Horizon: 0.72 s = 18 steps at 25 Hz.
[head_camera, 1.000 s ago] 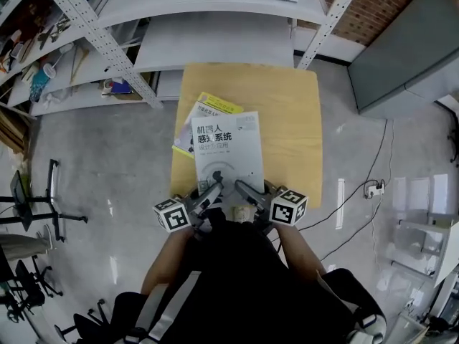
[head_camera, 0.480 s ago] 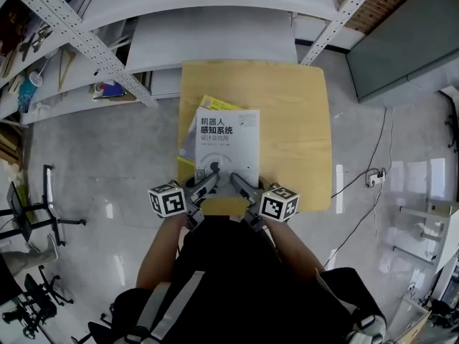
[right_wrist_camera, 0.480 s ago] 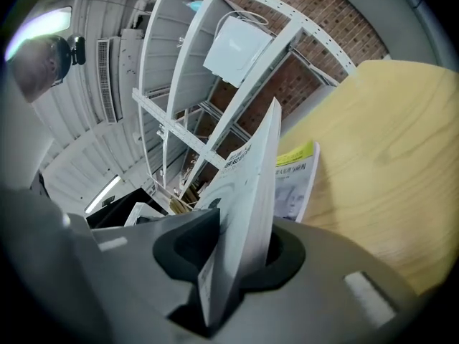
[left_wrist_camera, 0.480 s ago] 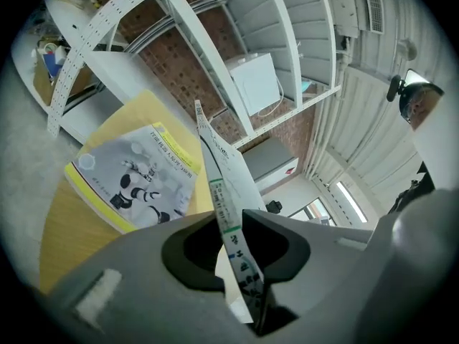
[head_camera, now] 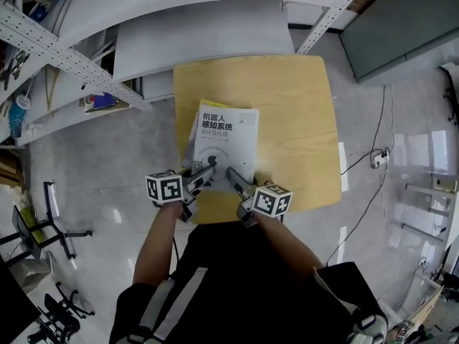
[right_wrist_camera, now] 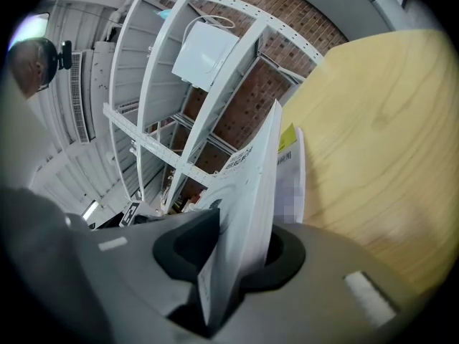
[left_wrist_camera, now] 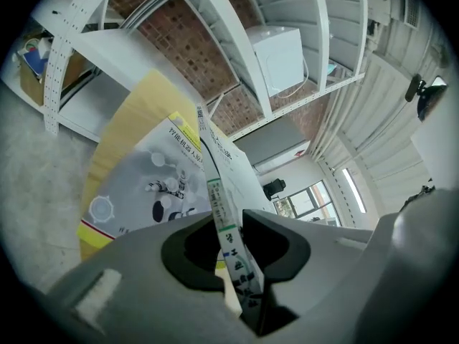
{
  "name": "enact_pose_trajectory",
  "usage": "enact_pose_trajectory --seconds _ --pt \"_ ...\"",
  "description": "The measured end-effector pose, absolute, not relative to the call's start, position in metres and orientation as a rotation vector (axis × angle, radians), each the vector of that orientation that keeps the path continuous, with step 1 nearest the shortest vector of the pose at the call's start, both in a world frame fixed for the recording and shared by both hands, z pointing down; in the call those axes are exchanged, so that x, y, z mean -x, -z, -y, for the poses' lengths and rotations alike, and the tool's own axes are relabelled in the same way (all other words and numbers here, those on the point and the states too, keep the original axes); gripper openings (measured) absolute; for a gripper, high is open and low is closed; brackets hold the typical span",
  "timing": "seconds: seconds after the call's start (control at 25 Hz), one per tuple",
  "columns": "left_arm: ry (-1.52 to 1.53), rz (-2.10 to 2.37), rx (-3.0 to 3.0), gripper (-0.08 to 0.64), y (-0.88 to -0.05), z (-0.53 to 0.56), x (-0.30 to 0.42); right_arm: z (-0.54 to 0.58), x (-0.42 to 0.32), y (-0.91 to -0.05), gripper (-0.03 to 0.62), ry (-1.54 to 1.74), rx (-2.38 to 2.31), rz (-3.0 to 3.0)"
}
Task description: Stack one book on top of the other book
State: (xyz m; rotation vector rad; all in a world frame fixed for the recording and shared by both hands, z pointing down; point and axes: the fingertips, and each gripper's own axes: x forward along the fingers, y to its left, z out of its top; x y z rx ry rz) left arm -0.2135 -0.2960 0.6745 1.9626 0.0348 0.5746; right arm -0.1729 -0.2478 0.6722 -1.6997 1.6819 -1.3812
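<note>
A white book (head_camera: pixel 228 140) sits over the middle of the worktop (head_camera: pixel 294 120), held by its edge nearest the worktop's front rim. The left gripper (head_camera: pixel 206 169) is clamped narrowly on that edge toward the worktop's left side, and its own view shows the book's spine running edge-on between the two jaws with both pads against it. The right gripper (head_camera: pixel 234 173) grips the same edge a little further toward the worktop's right side, its jaws likewise pressed on the thin block of pages. A yellow book (head_camera: pixel 204 104) lies flat on the worktop below the white one, almost wholly covered in the head view; only a yellow strip shows past the white cover toward the worktop's back and left. From the left gripper view the held end of the white book is raised clear of the yellow book's grey, picture-printed cover. Whether the far end rests on it cannot be told. Both grippers reach in over the worktop's front rim, their marker cubes just outside it. White shelving (head_camera: pixel 201 34) stands behind the worktop's back edge.
</note>
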Motion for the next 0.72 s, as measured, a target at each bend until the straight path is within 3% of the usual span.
enact_pose_trajectory --seconds 0.72 --pt "-0.743 -0.119 -1.853 0.091 -0.696 0.318 0.213 0.269 0.179 -0.688 0.103 1.446 1.823 -1.511"
